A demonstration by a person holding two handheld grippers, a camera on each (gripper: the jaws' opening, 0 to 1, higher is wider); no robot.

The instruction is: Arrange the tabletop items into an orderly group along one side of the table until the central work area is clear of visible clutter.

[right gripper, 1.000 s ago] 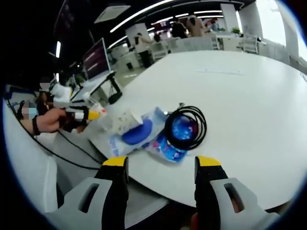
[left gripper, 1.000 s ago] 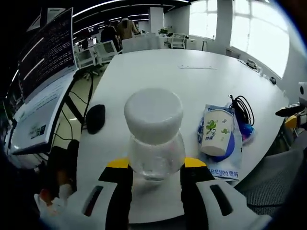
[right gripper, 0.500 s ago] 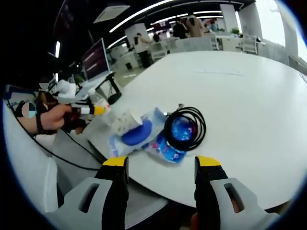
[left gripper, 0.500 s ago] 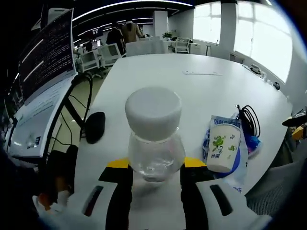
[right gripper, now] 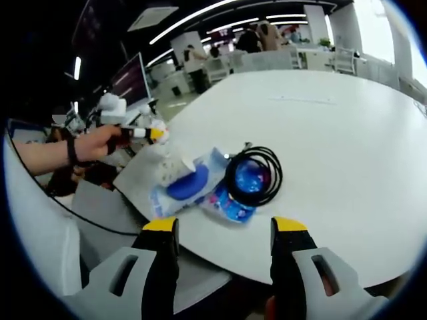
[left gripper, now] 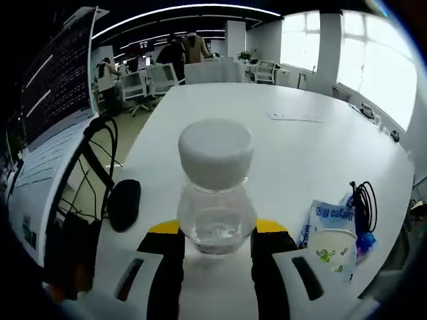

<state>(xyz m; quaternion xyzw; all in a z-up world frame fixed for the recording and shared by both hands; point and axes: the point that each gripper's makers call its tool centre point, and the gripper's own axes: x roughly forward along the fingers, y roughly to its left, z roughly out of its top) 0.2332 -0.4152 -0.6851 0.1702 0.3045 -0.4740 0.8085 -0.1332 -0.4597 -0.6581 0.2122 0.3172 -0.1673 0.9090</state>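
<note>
A clear plastic bottle with a white cap [left gripper: 215, 193] stands upright between the jaws of my left gripper [left gripper: 217, 243], which is shut on it above the white table [left gripper: 280, 143]. To its right a paper cup with green print [left gripper: 330, 252] lies on blue packets [left gripper: 330, 217], with a coiled black cable [left gripper: 365, 203] beyond. In the right gripper view my right gripper [right gripper: 223, 230] is open and holds nothing, short of the table edge; the cup [right gripper: 175, 165], blue packets [right gripper: 200, 187] and cable [right gripper: 255, 175] lie ahead, and the left gripper [right gripper: 137, 130] is held in a hand at the left.
A black mouse [left gripper: 124, 204] lies at the table's left edge. A sheet of paper [left gripper: 297, 117] rests far out on the table. Monitors [left gripper: 57, 80], black cords, office chairs and people stand beyond the table. A grey chair [right gripper: 100, 200] sits by the near edge.
The left gripper with the bottle has lifted and shifted left, so cup and cable slid to the lower right of its view. The right gripper has held still.
</note>
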